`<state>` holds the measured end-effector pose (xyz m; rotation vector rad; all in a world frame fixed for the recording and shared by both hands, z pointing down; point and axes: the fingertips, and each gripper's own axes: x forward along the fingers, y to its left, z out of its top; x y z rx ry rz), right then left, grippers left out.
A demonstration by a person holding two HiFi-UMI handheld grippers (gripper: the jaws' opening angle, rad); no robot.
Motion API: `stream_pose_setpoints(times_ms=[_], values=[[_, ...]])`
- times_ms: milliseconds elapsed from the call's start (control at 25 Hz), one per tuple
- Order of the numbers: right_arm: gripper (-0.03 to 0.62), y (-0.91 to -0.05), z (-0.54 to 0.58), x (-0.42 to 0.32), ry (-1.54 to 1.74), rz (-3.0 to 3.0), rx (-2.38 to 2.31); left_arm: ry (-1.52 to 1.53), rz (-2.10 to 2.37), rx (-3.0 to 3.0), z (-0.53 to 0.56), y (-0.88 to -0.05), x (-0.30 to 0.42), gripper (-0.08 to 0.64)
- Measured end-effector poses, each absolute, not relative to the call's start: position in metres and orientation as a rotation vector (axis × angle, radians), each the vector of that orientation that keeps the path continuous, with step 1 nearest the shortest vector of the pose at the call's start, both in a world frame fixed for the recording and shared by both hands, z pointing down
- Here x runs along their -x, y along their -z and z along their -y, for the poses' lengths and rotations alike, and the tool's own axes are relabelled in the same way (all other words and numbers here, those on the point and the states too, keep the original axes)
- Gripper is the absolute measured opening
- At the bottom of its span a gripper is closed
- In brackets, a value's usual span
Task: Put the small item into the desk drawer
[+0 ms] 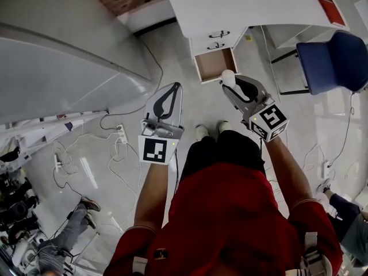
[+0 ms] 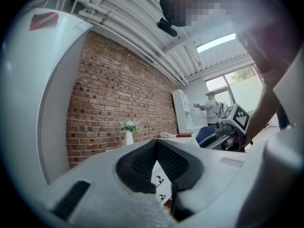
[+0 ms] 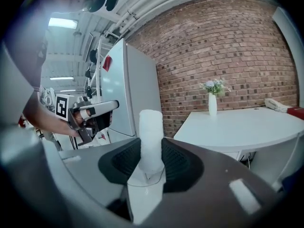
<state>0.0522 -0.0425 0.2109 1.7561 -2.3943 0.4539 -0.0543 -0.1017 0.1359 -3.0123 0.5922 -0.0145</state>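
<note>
White item [image 3: 151,137] clamped upright in the right gripper's [image 1: 231,88] jaws, just in front of the open drawer [image 1: 214,65].
Its lower end is hard to tell from the gripper's white body. White print on the red book [image 1: 330,7], which the frame cuts off at the table's [image 1: 247,4] far end, is too small to read. The left gripper [image 1: 174,88] hangs beside the right, jaws together on nothing. A blue chair [image 1: 333,59] stands right of the drawer, and cables [image 1: 121,154] trail over the floor.
</note>
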Motion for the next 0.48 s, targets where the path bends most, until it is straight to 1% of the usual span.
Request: stream_pose_setpoints(times_ms=[480], values=[[0.141,-0.317,0.092,-0.091,-0.522,2.335,-1.627,0.112,-0.666,3.022,0.148,-0.228,0.016,0.005]])
